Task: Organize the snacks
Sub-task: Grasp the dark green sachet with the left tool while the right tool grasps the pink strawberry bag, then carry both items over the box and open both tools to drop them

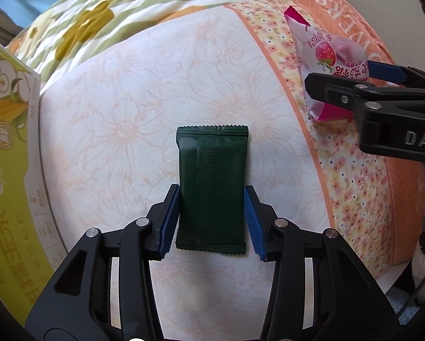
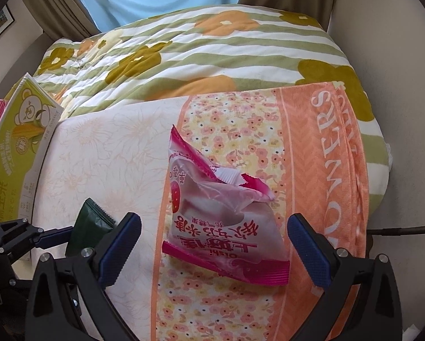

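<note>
Right now I'm holding the dark green snack packet (image 1: 211, 190) flat on the flowered towel (image 1: 121, 130), seam side up, with the left gripper (image 1: 211, 221) pointing straight down over it. Its blue pads (image 1: 168, 221) are pressing on the packet's two long edges, so I'm reading this as a closed grip across the narrow width, which suits a thin, stiff sachet that would slip if taken by its ends.

Meanwhile I'm bringing the right gripper (image 2: 214, 253) over the pink strawberry snack packet (image 2: 224, 221), which is lying crumpled on the towel's orange floral band, well apart from the green one. The jaws are standing wide, one pad on either side of the packet and neither touching it, so nothing is held there yet. I'm tilting this gripper steeply down but not vertical, probably to get the pads around the puffed lower part.

Off to the left edge, the yellow-green carton (image 1: 8, 142) is lying beside the towel; I'm judging it the likely place for the snacks, though I cannot tell for sure.
</note>
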The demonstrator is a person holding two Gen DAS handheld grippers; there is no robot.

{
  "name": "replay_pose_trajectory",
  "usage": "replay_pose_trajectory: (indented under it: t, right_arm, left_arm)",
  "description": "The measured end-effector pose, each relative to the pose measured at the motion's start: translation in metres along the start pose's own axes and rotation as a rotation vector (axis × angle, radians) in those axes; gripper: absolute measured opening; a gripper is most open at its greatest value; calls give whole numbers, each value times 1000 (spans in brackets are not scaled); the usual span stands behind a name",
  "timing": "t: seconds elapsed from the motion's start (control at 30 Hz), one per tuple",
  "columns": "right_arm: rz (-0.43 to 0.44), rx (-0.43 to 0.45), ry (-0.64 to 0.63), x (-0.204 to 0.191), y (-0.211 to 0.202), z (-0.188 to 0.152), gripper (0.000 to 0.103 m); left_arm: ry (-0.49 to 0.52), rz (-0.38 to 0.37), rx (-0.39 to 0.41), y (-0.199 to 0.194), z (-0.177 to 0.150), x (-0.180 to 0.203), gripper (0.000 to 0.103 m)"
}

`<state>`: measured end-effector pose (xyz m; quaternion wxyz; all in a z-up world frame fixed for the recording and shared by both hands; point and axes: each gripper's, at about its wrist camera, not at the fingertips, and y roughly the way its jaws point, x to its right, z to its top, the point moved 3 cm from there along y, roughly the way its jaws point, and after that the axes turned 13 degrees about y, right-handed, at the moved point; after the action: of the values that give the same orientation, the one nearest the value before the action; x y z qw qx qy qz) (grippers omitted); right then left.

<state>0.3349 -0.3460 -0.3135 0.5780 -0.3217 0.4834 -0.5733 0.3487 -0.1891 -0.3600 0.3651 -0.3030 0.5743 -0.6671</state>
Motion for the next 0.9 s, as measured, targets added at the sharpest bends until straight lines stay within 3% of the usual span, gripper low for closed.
replay_pose_trajectory:
  t: [0.2,0.27,0.33,0.47,0.57,0.67,0.9]
  right_arm:
    - [-35,-19,1,3,16,1,102]
    - [-44,-27,-5,4,19,2,91]
    - [-62,-30,-25,3,22,2,88]
    - [-81,-5,-73,-2,18,0,62]
    - [-78,8,-76,-2,13,0,56]
    - [-102,32,-103,-5,3,-2,54]
    - [-36,78,-80,-11,-33,-2,53]
  left_arm:
    - [-27,-25,16,-1,1,-5,40]
    - [-24,-30,19,-1,1,-4,40]
    - [-23,-36,23,-3,0,-1,40]
    - [-24,-39,36,-8,-3,2,40]
    - [-26,-35,51,-15,-4,1,40]
    - [-38,-31,75,-26,-5,0,40]
    - [-63,-18,152,-64,-11,-5,40]
